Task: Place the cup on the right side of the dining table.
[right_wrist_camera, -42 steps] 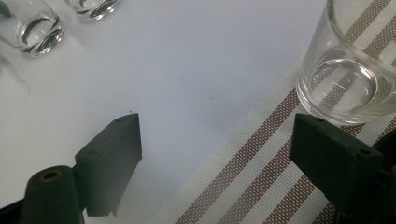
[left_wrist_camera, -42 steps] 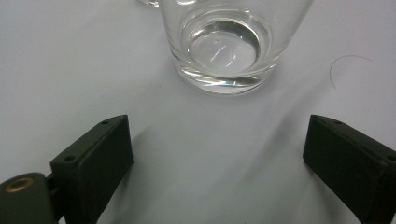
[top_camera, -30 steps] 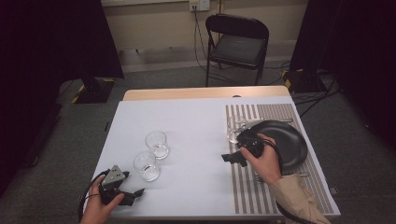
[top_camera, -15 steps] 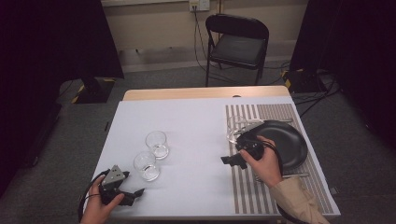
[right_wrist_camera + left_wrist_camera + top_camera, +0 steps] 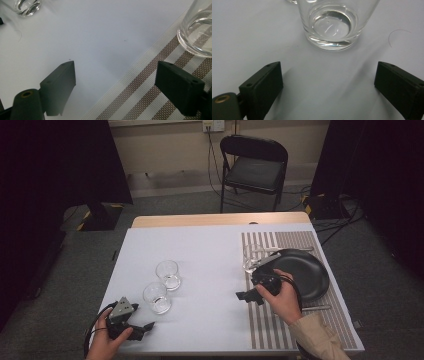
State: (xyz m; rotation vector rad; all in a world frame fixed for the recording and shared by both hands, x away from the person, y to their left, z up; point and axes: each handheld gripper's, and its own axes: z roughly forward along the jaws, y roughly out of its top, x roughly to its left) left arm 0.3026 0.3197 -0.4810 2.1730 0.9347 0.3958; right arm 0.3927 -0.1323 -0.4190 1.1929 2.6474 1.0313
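Observation:
Two empty clear glasses stand left of the table's middle, a far glass (image 5: 167, 274) and a near glass (image 5: 157, 297). A third glass (image 5: 251, 257) stands on the left edge of a striped placemat (image 5: 272, 330), beside a black plate (image 5: 305, 272). My left gripper (image 5: 142, 327) lies low at the front left, open, with the near glass (image 5: 332, 22) just ahead of its jaws. My right gripper (image 5: 245, 296) hovers at the placemat's left edge (image 5: 150, 95), open and holding nothing. The third glass (image 5: 197, 30) is ahead of it to its right.
Cutlery lies on the placemat: a knife (image 5: 315, 308) in front of the plate and a silver piece (image 5: 267, 260) by the third glass. A black folding chair (image 5: 255, 167) stands beyond the table's far edge. The white tabletop (image 5: 210, 255) is bare between the glasses and the placemat.
My right gripper has drifted slightly toward the front and left, along the placemat's edge. The left gripper and the glasses have stayed put.

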